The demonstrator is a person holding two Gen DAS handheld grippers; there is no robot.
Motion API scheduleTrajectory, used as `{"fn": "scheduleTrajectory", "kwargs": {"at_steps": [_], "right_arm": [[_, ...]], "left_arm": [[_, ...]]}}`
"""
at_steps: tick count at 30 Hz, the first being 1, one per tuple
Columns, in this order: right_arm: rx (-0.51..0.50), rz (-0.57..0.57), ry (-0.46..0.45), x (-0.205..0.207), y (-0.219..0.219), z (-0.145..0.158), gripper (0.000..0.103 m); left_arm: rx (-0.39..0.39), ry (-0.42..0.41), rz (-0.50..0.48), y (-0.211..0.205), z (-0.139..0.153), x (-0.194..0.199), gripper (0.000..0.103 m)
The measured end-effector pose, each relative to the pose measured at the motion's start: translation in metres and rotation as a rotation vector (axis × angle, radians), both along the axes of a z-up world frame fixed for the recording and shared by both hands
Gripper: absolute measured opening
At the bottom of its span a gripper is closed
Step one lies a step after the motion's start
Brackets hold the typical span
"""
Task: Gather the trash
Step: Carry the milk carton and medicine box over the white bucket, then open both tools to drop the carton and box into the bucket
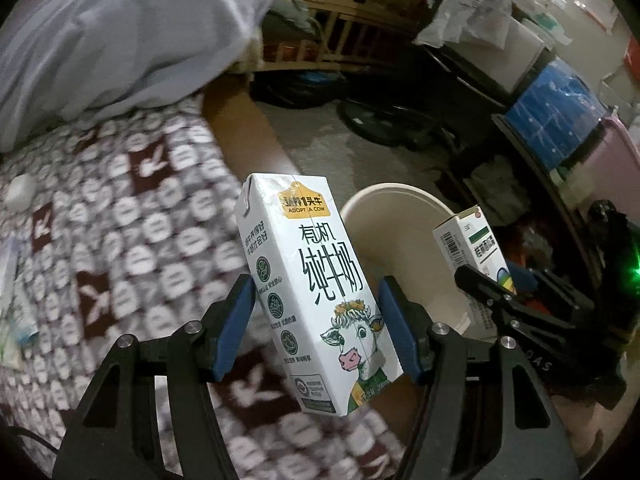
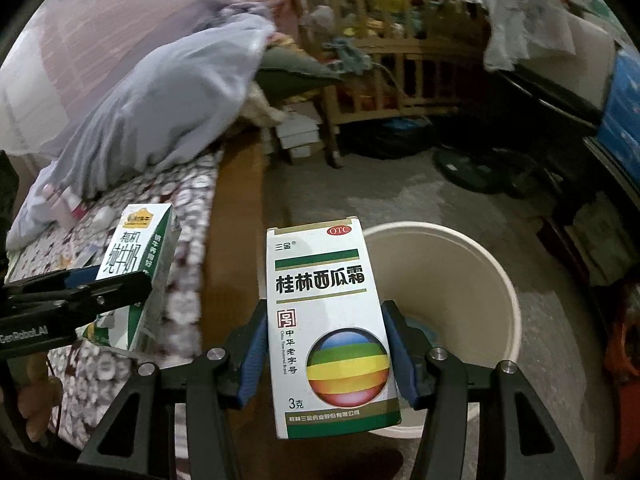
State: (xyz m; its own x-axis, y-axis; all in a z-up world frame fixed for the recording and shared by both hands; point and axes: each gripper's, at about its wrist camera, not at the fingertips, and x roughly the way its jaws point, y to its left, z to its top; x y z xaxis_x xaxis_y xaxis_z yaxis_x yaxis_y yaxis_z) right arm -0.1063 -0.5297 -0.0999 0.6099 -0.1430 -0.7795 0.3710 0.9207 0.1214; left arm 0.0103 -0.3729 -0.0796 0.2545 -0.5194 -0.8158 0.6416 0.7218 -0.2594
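Note:
My left gripper [image 1: 316, 320] is shut on a white milk carton [image 1: 312, 280] with a cartoon cow, held upright above the bed's edge. My right gripper [image 2: 326, 354] is shut on a white medicine box [image 2: 328, 320] with a rainbow ball, held over the near rim of a beige round bin [image 2: 460, 280] on the floor. The bin [image 1: 392, 232] shows behind the carton in the left wrist view, with the medicine box [image 1: 476, 256] and right gripper at its right. The carton [image 2: 136, 272] and left gripper show at the left of the right wrist view.
A bed with a patterned brown-and-white cover [image 1: 120, 220] and grey-blue pillow [image 1: 120, 40] lies left. Small items [image 1: 18, 192] lie on the cover. A wooden crib [image 2: 400, 60], a fan base [image 2: 480, 168] and stacked storage boxes [image 1: 556, 116] stand around the floor.

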Motion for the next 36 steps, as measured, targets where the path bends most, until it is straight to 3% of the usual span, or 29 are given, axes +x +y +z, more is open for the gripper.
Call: {"fn": "scheduleTrajectory", "kwargs": {"at_steps": [16, 24, 28, 32, 36], "right_arm": [[0.038, -0.091, 0.048, -0.017, -0.042, -0.024, 0.052], [0.044, -0.122, 0.065, -0.019, -0.053, -0.033, 0.052], [0.014, -0.168, 0.074, -0.018, -0.056, -0.033, 0.053], [0.049, -0.203, 0.063, -0.02, -0.061, -0.033, 0.063], [0.052, -0.196, 0.07, -0.019, -0.058, -0.034, 0.063]], "left_arm": [[-0.003, 0.036, -0.078, -0.059, -0.014, -0.002, 0.062], [-0.035, 0.085, -0.102, -0.07, -0.02, 0.001, 0.063], [-0.077, 0.149, -0.102, -0.073, -0.022, 0.002, 0.063], [-0.074, 0.131, -0.109, -0.072, -0.018, -0.002, 0.068], [-0.058, 0.103, -0.094, -0.062, -0.015, -0.004, 0.068]]}}
